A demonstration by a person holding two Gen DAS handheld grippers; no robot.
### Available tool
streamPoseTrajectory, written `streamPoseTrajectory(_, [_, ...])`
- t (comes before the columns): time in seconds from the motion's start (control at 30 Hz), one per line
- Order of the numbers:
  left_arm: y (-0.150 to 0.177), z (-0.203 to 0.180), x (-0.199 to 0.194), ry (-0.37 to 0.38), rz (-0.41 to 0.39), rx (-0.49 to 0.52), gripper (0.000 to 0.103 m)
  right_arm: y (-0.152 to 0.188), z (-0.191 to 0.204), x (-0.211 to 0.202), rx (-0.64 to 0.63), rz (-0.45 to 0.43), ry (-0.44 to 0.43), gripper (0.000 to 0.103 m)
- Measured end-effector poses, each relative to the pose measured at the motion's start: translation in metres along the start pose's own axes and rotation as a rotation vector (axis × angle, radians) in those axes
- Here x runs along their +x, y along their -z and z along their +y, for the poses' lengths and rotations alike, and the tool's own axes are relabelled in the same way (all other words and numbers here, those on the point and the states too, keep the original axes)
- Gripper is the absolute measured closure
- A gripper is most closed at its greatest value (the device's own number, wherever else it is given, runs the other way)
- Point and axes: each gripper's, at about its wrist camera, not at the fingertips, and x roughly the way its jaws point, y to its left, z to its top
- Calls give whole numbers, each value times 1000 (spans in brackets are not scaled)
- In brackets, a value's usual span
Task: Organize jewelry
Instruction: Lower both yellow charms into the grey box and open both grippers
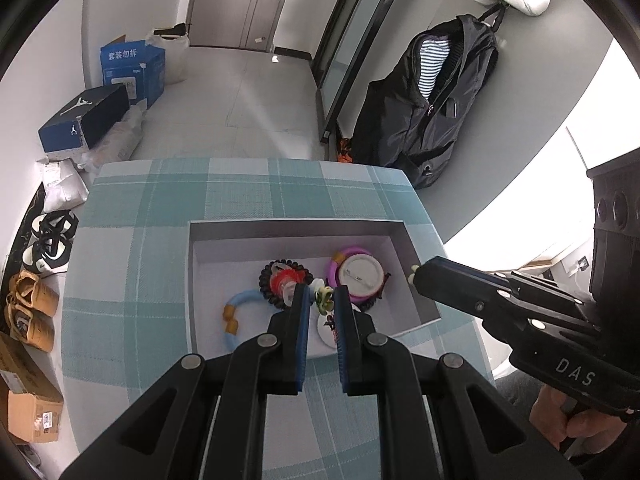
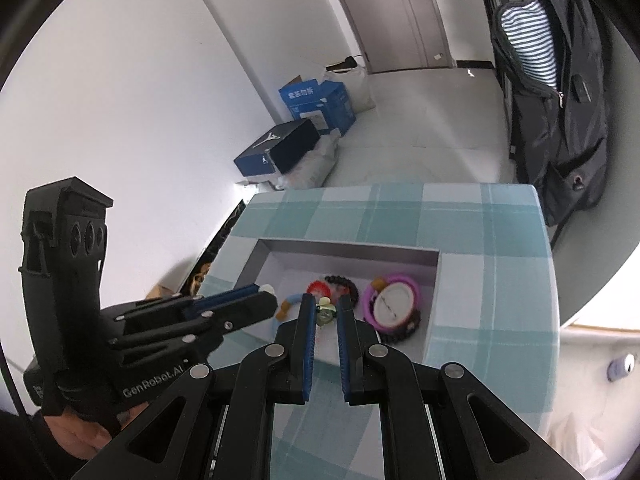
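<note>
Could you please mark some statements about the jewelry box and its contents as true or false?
1. The open box sits on a teal checked cloth. True.
2. The purple ring lies on the cloth, outside the box. False: it lies inside the box, around a white round disc.
3. A black beaded bracelet lies in the box. True.
4. In the left wrist view, the light blue ring lies to the right of the purple ring. False: it lies at the left, beyond the black beaded bracelet.
</note>
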Motion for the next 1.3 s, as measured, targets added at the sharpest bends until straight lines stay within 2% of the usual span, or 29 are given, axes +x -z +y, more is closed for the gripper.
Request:
streamPoseTrajectory(0.57, [-13, 13, 24, 36, 43, -42, 95, -5, -14, 28, 39, 38, -17, 93])
streamPoseTrajectory(0.73, [-16, 16, 21, 29, 14, -65, 94, -8, -20, 30, 65, 39, -6, 89])
streamPoseTrajectory(0.8, [-18, 19, 23, 44, 29, -83, 94, -9, -21, 31, 71, 37, -2, 84])
streamPoseTrajectory(0.83, [-18, 20, 24, 35, 33, -91, 89, -9, -22, 30, 76, 34, 0, 78])
streamPoseTrajectory(0.87, [-17, 21, 25, 28, 38, -96, 77, -9, -23, 27, 82, 26, -1, 67])
streamPoseTrajectory(0.9, [-16, 23, 25, 23, 41, -101, 69, -8, -25, 24, 91, 12, -4, 64])
streamPoseTrajectory(0.93, [-15, 23, 25, 14, 36, -103, 52, -8, -26, 22, 94, 3, -4, 59])
streamPoseTrajectory(0.97, [-14, 23, 22, 4, 23, -102, 45, -8, -26, 19, 95, -6, -2, 55])
streamPoseTrajectory(1.0, [-12, 22, 19, -1, 8, -96, 45, -6, -27, 16, 95, -19, 3, 52])
streamPoseTrajectory(1.07, [-10, 20, 17, -13, 4, -85, 45, -5, -28, 12, 95, -32, 10, 41])
streamPoseTrajectory(1.3, [-8, 15, 6, -82, -21, -59, 44, 0, -27, 3, 99, -46, 32, 26])
